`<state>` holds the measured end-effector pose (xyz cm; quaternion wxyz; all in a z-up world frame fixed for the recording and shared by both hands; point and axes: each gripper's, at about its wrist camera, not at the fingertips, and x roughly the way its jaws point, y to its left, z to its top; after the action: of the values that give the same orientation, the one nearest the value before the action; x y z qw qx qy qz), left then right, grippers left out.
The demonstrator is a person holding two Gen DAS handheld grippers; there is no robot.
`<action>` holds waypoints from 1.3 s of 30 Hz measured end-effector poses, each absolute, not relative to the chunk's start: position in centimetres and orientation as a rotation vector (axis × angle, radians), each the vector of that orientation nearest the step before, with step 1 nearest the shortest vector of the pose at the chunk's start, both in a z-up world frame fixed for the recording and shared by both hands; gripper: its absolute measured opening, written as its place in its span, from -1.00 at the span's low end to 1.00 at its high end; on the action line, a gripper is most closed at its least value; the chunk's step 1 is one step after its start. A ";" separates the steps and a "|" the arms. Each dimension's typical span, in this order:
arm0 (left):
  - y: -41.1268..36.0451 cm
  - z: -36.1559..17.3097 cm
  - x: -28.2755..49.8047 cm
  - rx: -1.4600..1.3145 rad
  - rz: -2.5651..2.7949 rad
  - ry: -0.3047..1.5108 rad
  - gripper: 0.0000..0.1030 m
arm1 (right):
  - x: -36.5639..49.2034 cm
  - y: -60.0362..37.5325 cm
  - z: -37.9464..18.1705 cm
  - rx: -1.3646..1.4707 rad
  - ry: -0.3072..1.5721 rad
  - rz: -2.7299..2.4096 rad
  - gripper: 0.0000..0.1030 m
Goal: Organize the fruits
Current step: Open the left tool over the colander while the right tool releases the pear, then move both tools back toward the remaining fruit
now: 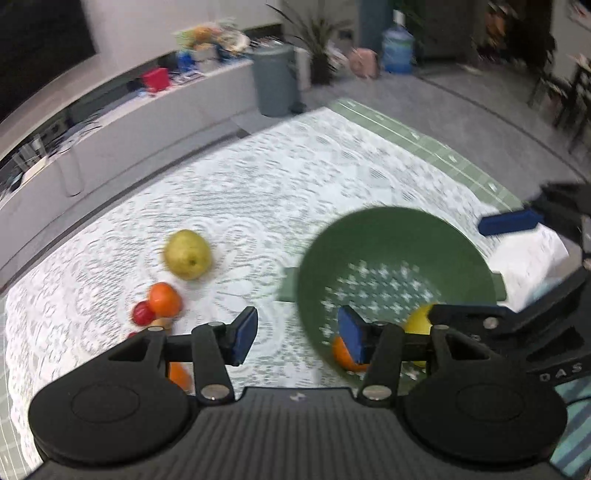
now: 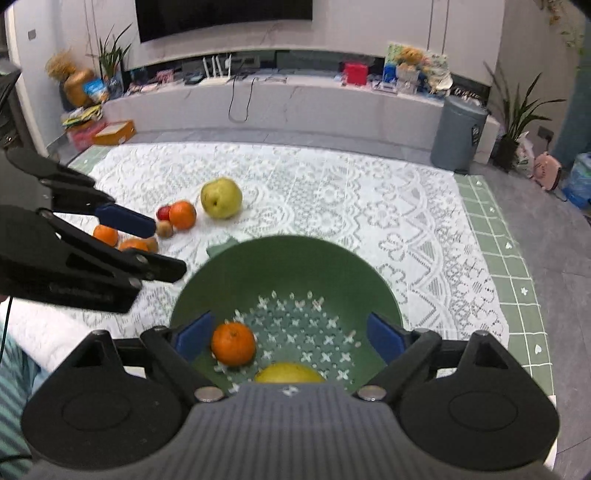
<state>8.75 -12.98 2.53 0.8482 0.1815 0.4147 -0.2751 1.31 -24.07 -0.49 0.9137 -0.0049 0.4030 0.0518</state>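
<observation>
A white lace tablecloth (image 2: 332, 206) carries a green perforated plastic colander (image 2: 288, 273) holding one orange mandarin (image 2: 233, 343) and a yellow fruit (image 2: 290, 373). Beyond it lies a yellow-green pear (image 2: 221, 197) beside small mandarins (image 2: 182, 215). Left gripper (image 1: 297, 334) and right gripper (image 2: 288, 338) both gape wide, empty.

White wall with dark television (image 2: 225, 14) above a long cluttered shelf (image 2: 280, 92); grey bin (image 2: 458, 133) and potted plant (image 2: 517, 122) on grey floor (image 2: 569, 251); water jug (image 1: 397, 50) beyond.
</observation>
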 end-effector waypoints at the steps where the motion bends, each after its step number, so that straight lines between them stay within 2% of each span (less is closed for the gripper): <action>1: -12.2 2.7 8.9 0.361 -0.564 0.862 0.17 | 1.2 -23.9 -0.3 0.004 0.821 0.105 0.71; 10: -4.6 3.8 10.1 0.139 -0.454 0.783 0.17 | 1.9 -21.6 -0.2 0.176 0.768 0.106 0.72; 21: 1.7 2.7 9.7 0.068 -0.329 0.777 0.17 | 4.3 -15.0 -1.7 0.174 0.743 0.178 0.71; 28: 4.9 -0.5 9.0 -0.002 -0.292 0.877 0.17 | 5.3 -10.6 -4.2 0.058 0.742 0.228 0.50; 35: 6.8 -3.2 9.2 -0.047 -0.261 0.924 0.04 | 6.2 -7.6 -6.9 -0.058 0.740 0.272 0.23; 39: 7.3 -4.3 10.3 -0.054 -0.236 0.927 0.01 | 7.4 -6.3 -7.9 -0.069 0.744 0.309 0.21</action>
<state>10.27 7.32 -4.32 0.8874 -0.0262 0.4461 -0.1134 7.35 -6.29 -7.94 0.9194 -0.0335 0.3619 0.1505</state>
